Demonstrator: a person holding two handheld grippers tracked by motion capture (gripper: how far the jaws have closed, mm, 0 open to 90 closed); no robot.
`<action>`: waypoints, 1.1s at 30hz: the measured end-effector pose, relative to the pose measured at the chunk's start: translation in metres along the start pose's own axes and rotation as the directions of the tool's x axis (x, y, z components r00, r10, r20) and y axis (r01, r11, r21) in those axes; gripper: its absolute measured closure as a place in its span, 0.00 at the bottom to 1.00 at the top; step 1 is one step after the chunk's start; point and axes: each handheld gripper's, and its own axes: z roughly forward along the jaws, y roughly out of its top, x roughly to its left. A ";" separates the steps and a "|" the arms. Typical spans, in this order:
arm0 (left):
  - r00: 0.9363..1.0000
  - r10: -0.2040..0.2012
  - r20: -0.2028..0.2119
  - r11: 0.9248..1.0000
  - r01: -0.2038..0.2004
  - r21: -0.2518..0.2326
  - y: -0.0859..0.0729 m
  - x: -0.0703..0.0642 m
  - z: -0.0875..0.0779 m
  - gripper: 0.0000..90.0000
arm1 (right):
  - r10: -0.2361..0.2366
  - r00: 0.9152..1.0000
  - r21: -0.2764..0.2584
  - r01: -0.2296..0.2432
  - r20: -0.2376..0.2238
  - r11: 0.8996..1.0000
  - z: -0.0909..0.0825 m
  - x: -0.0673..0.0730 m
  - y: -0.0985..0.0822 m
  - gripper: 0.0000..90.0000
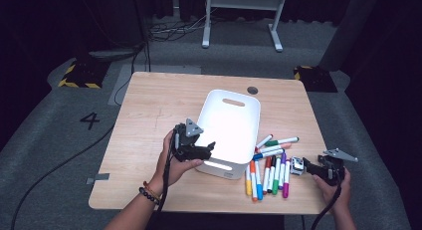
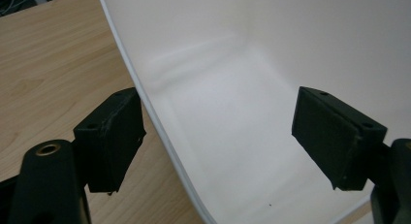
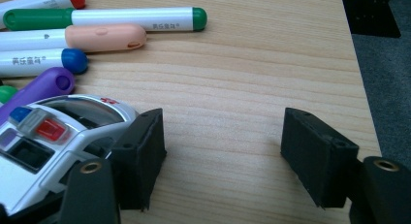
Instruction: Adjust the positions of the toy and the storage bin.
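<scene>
Left tongs gape astride the bin's near wall, pads clear. Right tongs stand apart on the counter, empty; its left jaw hides part of the toy car.

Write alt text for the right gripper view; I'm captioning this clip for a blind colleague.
The right gripper hangs open over a bare patch of the wooden table, nothing between its two black jaws. A toy police car sits just outside one jaw, and beyond it lie markers capped in green, peach, blue and purple.
</scene>
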 end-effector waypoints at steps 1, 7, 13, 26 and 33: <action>1.000 0.005 -0.004 1.000 -0.005 -0.003 0.000 0.000 0.000 0.22 | 0.000 1.000 0.000 0.000 0.001 1.000 0.000 0.000 0.000 0.36; 1.000 0.014 0.007 0.998 -0.014 -0.068 0.001 0.001 -0.013 0.21 | 0.001 1.000 0.000 -0.001 0.001 1.000 0.000 0.000 0.000 0.36; 0.999 0.036 0.006 0.990 -0.035 -0.138 0.000 0.007 -0.041 0.19 | 0.001 1.000 0.000 -0.001 0.001 1.000 0.000 0.000 0.000 0.36; 0.999 0.042 0.027 0.977 -0.035 -0.212 -0.030 0.036 -0.078 0.18 | 0.002 1.000 0.001 -0.002 0.000 1.000 0.000 0.000 0.000 0.36; 0.998 0.067 0.021 0.981 -0.061 -0.185 -0.052 0.050 -0.088 0.18 | 0.000 1.000 0.000 0.000 0.000 1.000 0.000 0.000 0.000 0.36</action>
